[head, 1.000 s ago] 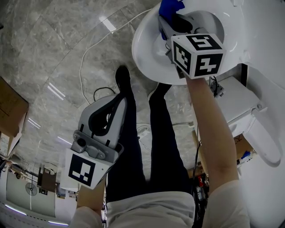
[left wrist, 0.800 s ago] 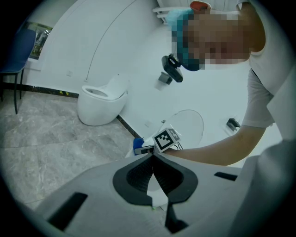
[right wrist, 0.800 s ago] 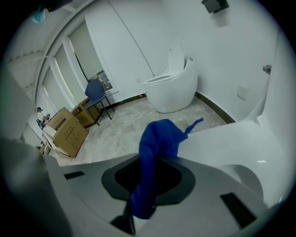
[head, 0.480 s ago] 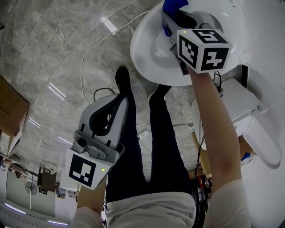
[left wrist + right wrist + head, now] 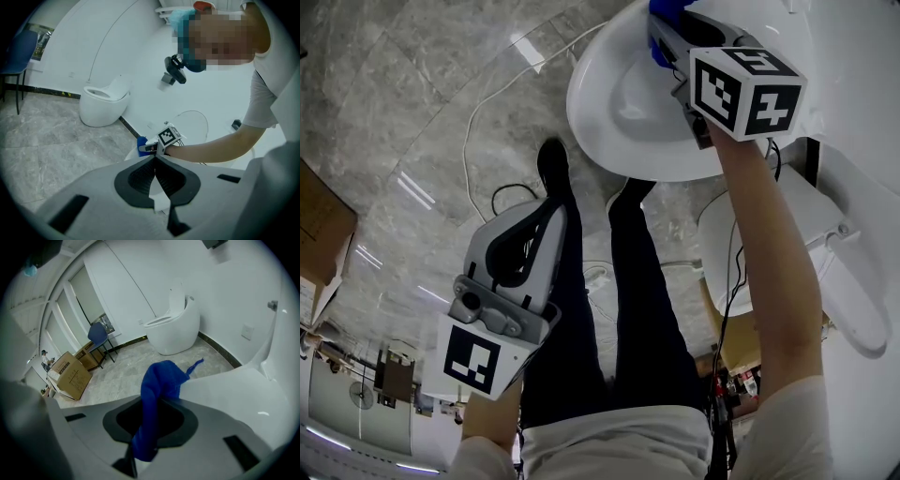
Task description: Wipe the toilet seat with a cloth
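Writing: the marker cube [image 5: 745, 89] on my right tool [image 5: 667, 37] shows only black-and-white square codes. The print on the cardboard box [image 5: 70, 373] is too small for me to read.
Right side: the right tool's jaws are clamped on the blue cloth [image 5: 157, 390], which runs up between them and bunches past the tips.
Cloth position: it is pressed on the far part of the toilet seat [image 5: 619, 103], at the top edge of the head view.
Left side: my left tool [image 5: 546, 217] has its jaws closed tip to tip with nothing between them. It sits low beside a dark trouser leg [image 5: 572, 309], well apart from the seat.
Materials: the seat is smooth, glossy, white and oval. The cloth is soft, crumpled fabric. The floor [image 5: 403, 122] is grey veined polished stone, with a white cable [image 5: 473, 131] looping across it.
Surroundings: a second white toilet [image 5: 174, 329] stands by the wall, and a blue chair [image 5: 99, 336] is near the box.
Change: over the last second the right tool has moved up and to the right across the seat. More of the cloth is now cut off by the frame edge. The left tool has kept its place.
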Demonstrator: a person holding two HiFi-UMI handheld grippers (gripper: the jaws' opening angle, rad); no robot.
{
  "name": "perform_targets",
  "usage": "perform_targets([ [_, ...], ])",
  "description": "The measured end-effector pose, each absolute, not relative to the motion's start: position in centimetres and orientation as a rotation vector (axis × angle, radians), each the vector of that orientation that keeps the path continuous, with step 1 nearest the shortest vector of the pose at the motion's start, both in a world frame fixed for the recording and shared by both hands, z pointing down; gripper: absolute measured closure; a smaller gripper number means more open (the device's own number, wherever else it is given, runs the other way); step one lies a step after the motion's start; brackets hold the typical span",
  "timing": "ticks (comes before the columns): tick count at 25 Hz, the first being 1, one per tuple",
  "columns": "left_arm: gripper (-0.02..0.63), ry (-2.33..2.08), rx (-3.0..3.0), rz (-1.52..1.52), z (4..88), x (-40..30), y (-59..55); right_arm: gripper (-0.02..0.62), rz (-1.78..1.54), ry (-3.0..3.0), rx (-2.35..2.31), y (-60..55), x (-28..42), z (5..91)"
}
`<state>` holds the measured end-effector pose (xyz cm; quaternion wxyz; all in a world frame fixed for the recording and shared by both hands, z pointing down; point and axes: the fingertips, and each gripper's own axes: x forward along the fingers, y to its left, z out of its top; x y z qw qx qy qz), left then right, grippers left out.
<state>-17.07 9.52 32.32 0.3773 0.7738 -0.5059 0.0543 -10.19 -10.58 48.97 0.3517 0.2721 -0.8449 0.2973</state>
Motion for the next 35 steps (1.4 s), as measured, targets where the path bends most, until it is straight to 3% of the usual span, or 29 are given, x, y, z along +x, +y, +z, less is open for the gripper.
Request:
perform_targets([
  [35, 0.601, -1.28, 2.022, 0.178, 32.2, -12.4, 7.9, 0.541, 0.677, -2.107, 0.781, -16.6, -1.6, 50.1],
])
